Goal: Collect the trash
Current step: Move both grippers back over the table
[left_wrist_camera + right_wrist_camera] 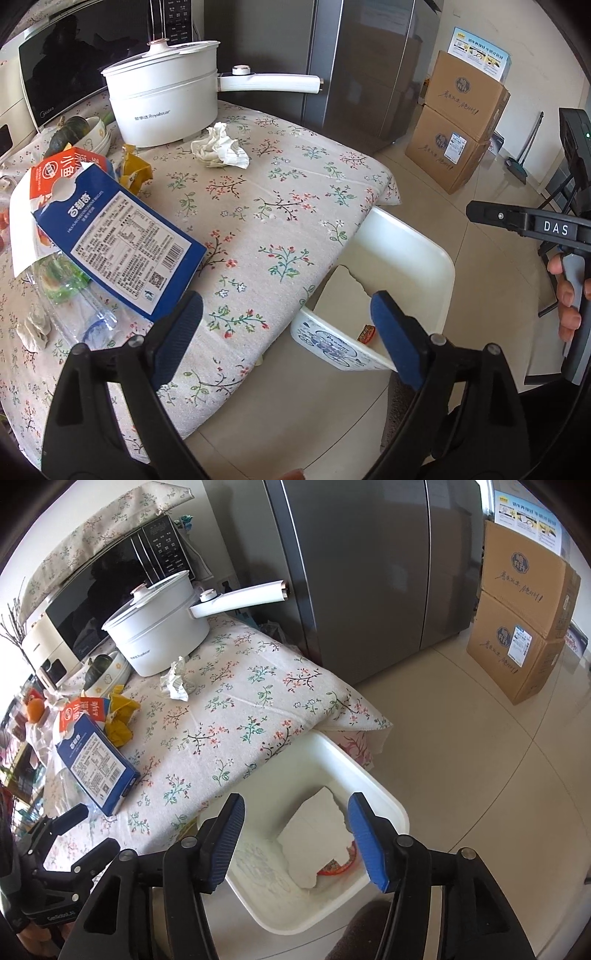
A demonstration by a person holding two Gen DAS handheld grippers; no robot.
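The bin (369,775) is standing on the floor, just beside the table's (280,206) near corner, and it is the landmark here. Inside the bin, a white torn sheet (317,834) and a small red wrapper (338,867) are lying at the bottom. The right gripper (295,840) is hanging over the bin with jaws spread wide, holding nothing. The left gripper (286,338) is also gaping wide and empty, hovering over the table edge beside the bin. Farther from the bin, a crumpled tissue (219,146) is lying on the cloth near the white pot (162,96). A blue box (122,236), a yellow wrapper (135,170) and a clear bottle (74,295) are lying well apart from the bin, on the table's far side.
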